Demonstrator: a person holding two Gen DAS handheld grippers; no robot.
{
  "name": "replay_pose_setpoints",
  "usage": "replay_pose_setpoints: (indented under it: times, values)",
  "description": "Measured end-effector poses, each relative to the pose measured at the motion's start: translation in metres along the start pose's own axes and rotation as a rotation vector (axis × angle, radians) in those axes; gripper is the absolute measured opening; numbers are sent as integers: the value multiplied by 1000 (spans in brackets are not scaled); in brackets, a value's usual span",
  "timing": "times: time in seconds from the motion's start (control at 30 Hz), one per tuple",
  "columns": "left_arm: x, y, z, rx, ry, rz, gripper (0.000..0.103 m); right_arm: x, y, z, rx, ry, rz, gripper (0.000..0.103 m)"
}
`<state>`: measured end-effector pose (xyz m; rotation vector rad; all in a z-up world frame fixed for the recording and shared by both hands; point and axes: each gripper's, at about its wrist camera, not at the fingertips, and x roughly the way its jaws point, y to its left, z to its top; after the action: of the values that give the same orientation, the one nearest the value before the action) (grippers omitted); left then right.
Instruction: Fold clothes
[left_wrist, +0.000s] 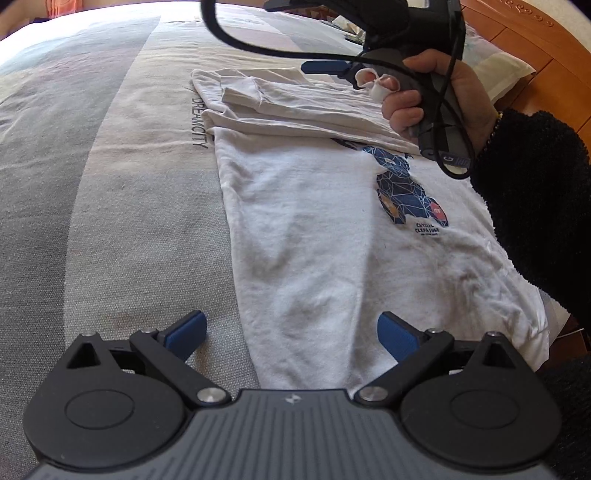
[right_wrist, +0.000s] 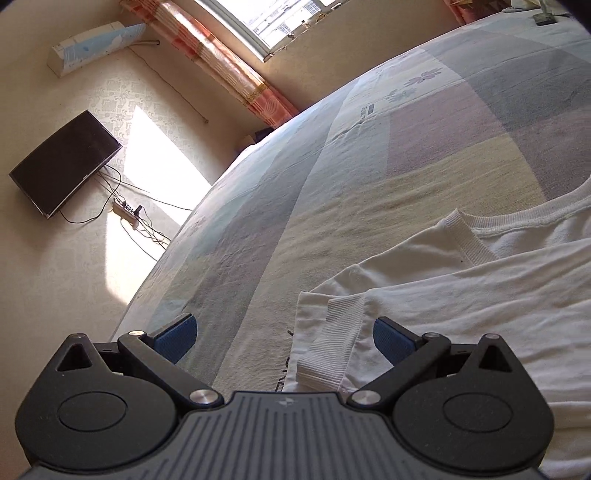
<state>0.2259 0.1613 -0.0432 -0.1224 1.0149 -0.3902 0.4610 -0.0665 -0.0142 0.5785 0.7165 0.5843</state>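
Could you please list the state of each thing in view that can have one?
White T-shirt: flat on the bed, part folded, one sleeve laid across the chest.
Sleeve cuff: lying between the right gripper's open fingers, not gripped.
Left gripper: open, empty, over the hem.
Right gripper: open, empty.
Wall television: screen dark.

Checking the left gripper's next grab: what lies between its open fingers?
In the left wrist view, the left gripper is open over the T-shirt's hem edge; bedspread shows beside it, nothing else.
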Motion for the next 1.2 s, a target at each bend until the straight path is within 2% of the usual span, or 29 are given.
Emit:
replay_pose_setpoints:
  times: [0.2, 0.3, 0.4, 0.47, 0.6, 0.73, 0.87, 1.0, 1.07, 1.13, 1.2]
  values:
    - [5, -1, 6, 17, -2, 1, 99, -74, -13, 30, -16, -146, -60, 103]
    - [7, 1, 10, 28, -2, 9, 99, -118, -30, 37, -24, -213, -139, 103]
    - [9, 4, 13, 30, -3, 22, 99, -145, -58, 35, -17, -207, -280, 103]
    - [9, 5, 15, 27, -3, 40, 99, -152, -76, 27, -15, -187, -382, 103]
    - [8, 6, 18, 14, 1, 88, 99, -136, -94, 6, -115, -136, -566, 103]
    - [6, -1, 18, 9, 0, 129, 99, -100, -96, -8, -258, -56, -682, 103]
    - [0, -5, 14, -19, -10, 148, 99, -80, -95, -34, -346, 62, -733, 103]
    - [-5, -4, 20, -22, -30, 149, 99, -102, -84, -56, -407, 82, -698, 103]
    - [-6, -5, 31, 4, -54, 146, 99, -110, -73, -57, -433, 145, -696, 103]
    - [-3, -9, 54, 38, -97, 126, 99, -120, -61, -61, -449, 150, -685, 103]
    - [3, -16, 80, 78, -142, 91, 99, -132, -51, -69, -430, 133, -630, 103]
